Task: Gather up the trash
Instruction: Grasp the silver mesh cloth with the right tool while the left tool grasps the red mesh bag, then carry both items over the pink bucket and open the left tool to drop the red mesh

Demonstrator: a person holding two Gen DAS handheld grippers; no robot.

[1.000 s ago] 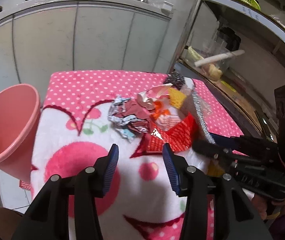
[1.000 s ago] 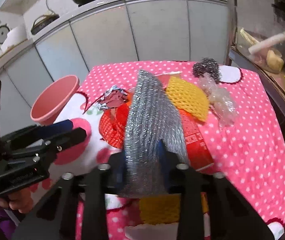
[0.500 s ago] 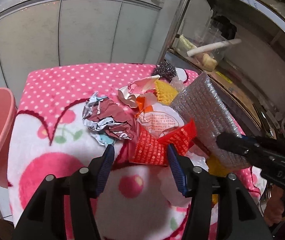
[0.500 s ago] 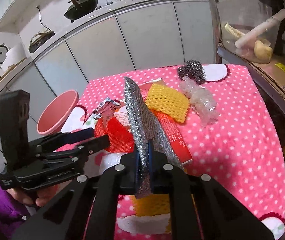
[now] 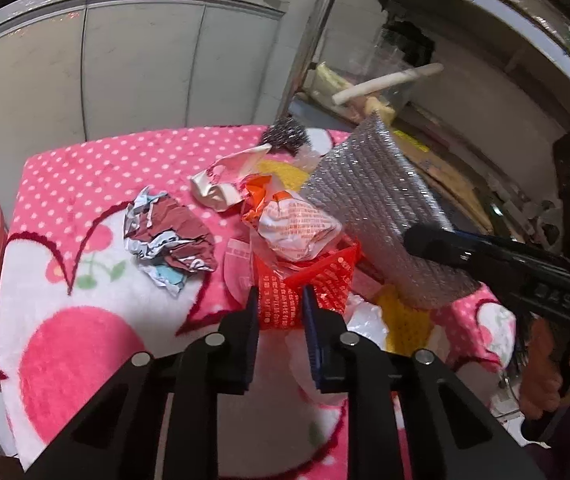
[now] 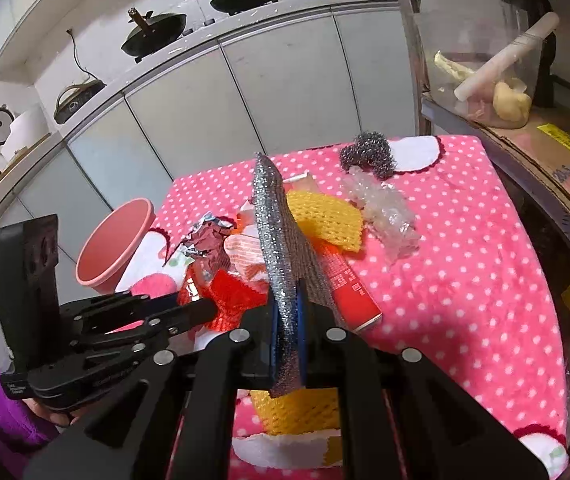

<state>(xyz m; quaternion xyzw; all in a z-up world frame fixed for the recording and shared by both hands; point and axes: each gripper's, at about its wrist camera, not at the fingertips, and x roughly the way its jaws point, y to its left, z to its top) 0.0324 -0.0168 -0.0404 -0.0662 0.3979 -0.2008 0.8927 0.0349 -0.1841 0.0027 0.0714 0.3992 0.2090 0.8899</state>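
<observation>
The silver bubble-wrap sheet point(image 6: 281, 248) stands on edge, lifted clear of the tabletop point(image 6: 465, 264), with its near end clamped flat between the pads of the right claw point(image 6: 287, 328), which is fully closed on it. Left of the sheet, the red mesh wrapper point(image 5: 297, 288) lies near the middle of the trash pile; the left claw point(image 5: 279, 312) has just been closing, and its blue pads now bracket the wrapper's near edge and press on it. On top of the red mesh wrapper rests a crumpled white-and-orange printed packet point(image 5: 297, 228). Left of that lies a crumpled foil wrapper point(image 5: 165, 236), and farther back a crumpled cream paper point(image 5: 221, 184). A yellow foam net point(image 6: 325, 216) lies just right of the raised sheet, a flat red box point(image 6: 345, 276) lies partly under it, and a second yellow foam net point(image 6: 297, 412) lies at the near edge below the right claw. Clear crumpled plastic film point(image 6: 385, 208) lies right of the far net, with a steel wool scrubber point(image 6: 369, 154) beyond it at the far side. All items rest on a pink polka-dot cloth covering the tabletop. A pink plastic bin point(image 6: 113, 244) stands beside the tabletop's left edge. A purple sleeve point(image 6: 1, 416) shows behind the left claw's handle
</observation>
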